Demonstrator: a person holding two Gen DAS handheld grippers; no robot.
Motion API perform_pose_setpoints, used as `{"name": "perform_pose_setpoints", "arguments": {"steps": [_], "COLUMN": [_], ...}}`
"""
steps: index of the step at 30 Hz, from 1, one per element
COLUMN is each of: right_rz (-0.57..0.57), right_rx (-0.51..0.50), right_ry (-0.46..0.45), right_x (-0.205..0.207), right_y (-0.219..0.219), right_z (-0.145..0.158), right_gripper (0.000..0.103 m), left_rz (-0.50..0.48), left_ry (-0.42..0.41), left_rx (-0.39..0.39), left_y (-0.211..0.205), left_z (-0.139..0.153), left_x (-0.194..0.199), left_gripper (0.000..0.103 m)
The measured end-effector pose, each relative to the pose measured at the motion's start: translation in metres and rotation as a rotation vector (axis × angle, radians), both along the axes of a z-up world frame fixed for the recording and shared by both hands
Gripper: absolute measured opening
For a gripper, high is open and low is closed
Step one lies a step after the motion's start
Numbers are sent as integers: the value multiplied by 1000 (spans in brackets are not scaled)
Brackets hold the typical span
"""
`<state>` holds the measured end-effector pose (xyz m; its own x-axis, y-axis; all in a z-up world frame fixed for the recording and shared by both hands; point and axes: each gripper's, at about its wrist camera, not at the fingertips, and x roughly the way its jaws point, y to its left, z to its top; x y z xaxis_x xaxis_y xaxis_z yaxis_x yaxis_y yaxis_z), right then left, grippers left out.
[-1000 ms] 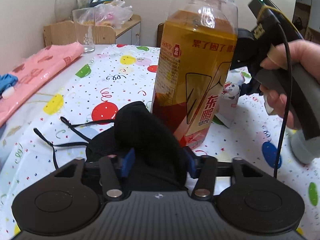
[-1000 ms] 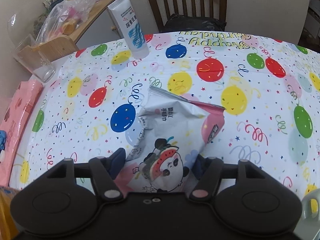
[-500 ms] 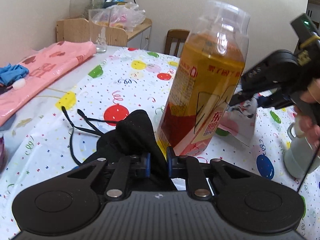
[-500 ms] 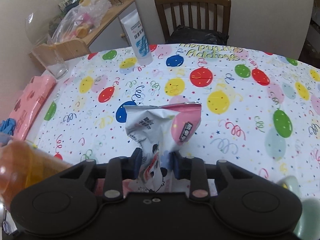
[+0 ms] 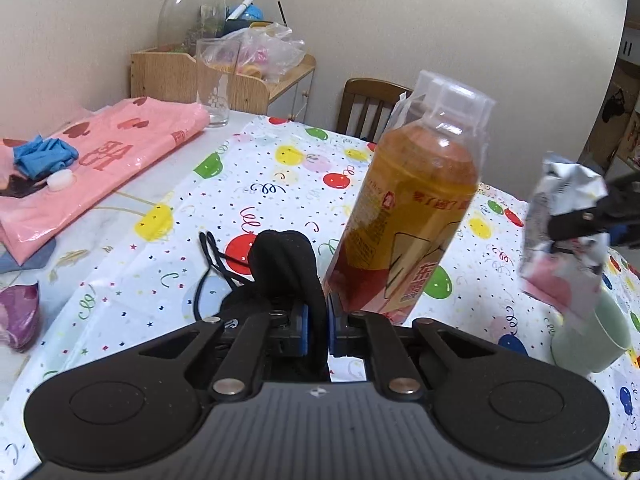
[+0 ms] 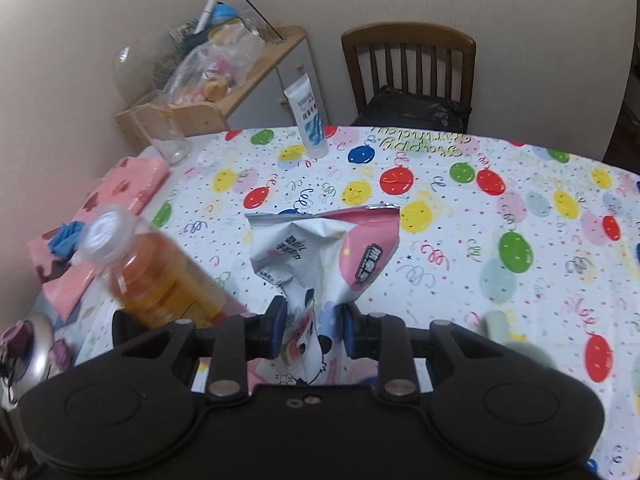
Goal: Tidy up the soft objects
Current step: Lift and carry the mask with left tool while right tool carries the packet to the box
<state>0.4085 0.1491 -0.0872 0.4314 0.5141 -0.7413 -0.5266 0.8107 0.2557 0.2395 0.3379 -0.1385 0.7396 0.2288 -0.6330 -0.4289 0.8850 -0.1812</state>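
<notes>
Since the earlier frame both grippers have closed and risen. The left gripper (image 5: 318,330) now pinches the black fabric face mask (image 5: 286,260) tightly, its loops trailing on the balloon-print tablecloth (image 5: 248,176). The right gripper (image 6: 314,330) squeezes the crinkled white-and-pink foil wipes packet (image 6: 320,252), lifted above the cloth. The tall amber drink bottle (image 5: 412,216) stands at one o'clock of the mask.

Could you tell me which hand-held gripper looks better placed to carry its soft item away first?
Probably the right hand-held gripper: its wipes packet hangs clear above the tablecloth. The left hand-held gripper pinches the black mask right beside the bottle.
</notes>
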Motion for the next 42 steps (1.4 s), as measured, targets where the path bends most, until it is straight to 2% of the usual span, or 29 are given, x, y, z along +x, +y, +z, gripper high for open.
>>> {"name": "perform_pose_setpoints", "arguments": {"steps": [10, 16, 23, 31, 42], "right_rz": [57, 89, 84, 26, -161], "right_rx": [41, 70, 89, 100, 112], "right_ry": [-43, -62, -70, -77, -82], "right_x": [-43, -62, -74, -77, -69], "right_y": [-64, -109, -172, -262, -401], "right_z": [38, 54, 64, 70, 64], "right_gripper": [27, 27, 27, 27, 27], "left_rz": [7, -27, -74, -226, -501], "left_ry": [-27, -56, -102, -137, -181], "left_rx": [-16, -10, -50, -36, -14], "left_y": [-33, -69, -122, -210, -346], "left_z": [27, 52, 81, 112, 138], "left_x": [-30, -45, -53, -38, 13], "left_gripper": [9, 9, 9, 9, 9]}}
